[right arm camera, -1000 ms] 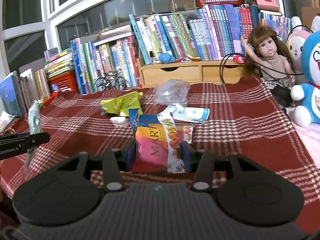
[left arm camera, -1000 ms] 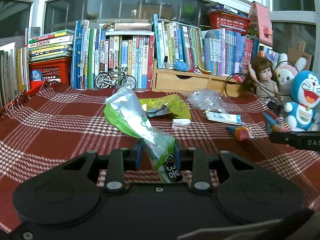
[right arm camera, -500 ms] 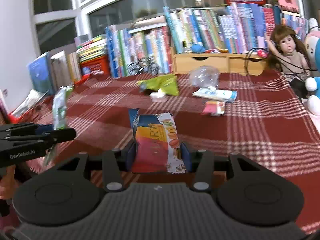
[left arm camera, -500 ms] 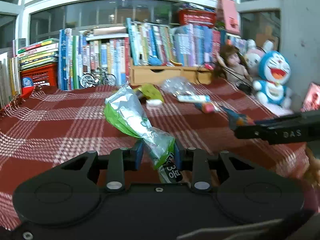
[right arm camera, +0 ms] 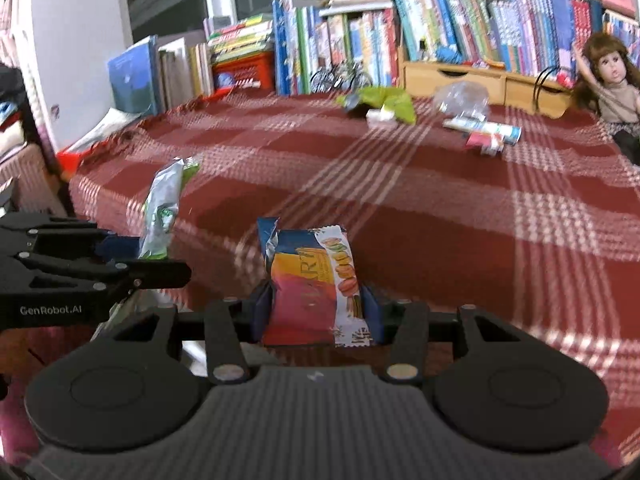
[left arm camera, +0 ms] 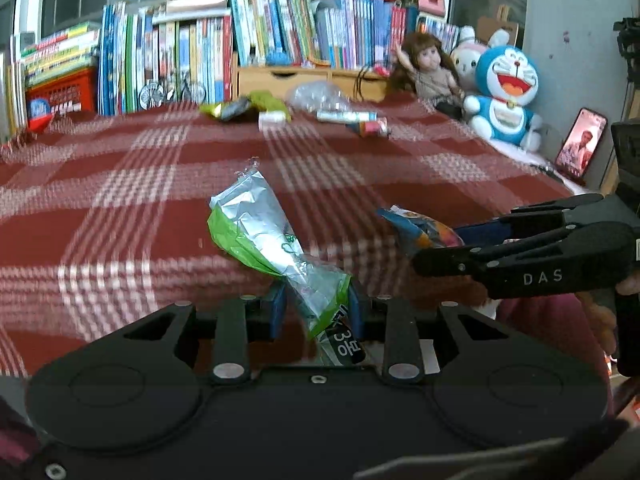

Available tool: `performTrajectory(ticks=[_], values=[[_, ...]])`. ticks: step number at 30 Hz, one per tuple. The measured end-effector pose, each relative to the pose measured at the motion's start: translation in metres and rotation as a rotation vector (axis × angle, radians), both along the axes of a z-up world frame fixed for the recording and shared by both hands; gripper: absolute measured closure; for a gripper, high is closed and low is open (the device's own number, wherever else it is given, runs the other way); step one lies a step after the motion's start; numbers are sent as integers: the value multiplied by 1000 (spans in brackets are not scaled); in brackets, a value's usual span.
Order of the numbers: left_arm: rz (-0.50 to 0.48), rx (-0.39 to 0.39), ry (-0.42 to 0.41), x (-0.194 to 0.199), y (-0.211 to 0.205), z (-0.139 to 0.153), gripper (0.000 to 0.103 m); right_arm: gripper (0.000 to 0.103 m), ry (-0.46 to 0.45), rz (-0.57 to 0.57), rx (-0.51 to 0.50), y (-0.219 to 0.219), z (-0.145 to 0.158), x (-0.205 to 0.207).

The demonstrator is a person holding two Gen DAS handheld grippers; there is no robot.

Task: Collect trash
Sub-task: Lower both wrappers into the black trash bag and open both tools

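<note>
A crumpled green-and-silver wrapper (left arm camera: 276, 252) is clamped between the pads of the left gripper (left arm camera: 316, 308), its open top sticking up over the near part of the plaid cloth (left arm camera: 120, 208). A snack packet (right arm camera: 316, 280), blue, orange and red with macaron pictures, is gripped upright by the right gripper (right arm camera: 316, 316). More trash (left arm camera: 248, 108) is seen at the cloth's far edge, before the books (left arm camera: 180, 52).
</note>
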State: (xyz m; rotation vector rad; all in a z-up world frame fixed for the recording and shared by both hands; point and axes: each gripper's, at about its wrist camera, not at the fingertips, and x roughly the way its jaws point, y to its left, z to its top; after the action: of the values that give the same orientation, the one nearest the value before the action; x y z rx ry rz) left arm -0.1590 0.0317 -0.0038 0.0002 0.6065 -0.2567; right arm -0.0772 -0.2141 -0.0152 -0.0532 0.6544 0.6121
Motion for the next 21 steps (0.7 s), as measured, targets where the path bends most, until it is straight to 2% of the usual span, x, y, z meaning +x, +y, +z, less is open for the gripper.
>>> performTrajectory(ticks=[6, 10, 17, 21], values=[[26, -4, 124, -5, 2, -26, 73, 50, 61, 21, -33, 7, -26, -14], [37, -7, 231, -3, 1, -48, 73, 50, 122, 23, -41, 9, -47, -18], [56, 14, 357, 8, -4, -84, 73, 50, 238, 24, -66, 12, -82, -22], [55, 73, 402, 15, -12, -104, 73, 50, 291, 15, -74, 14, -101, -19]])
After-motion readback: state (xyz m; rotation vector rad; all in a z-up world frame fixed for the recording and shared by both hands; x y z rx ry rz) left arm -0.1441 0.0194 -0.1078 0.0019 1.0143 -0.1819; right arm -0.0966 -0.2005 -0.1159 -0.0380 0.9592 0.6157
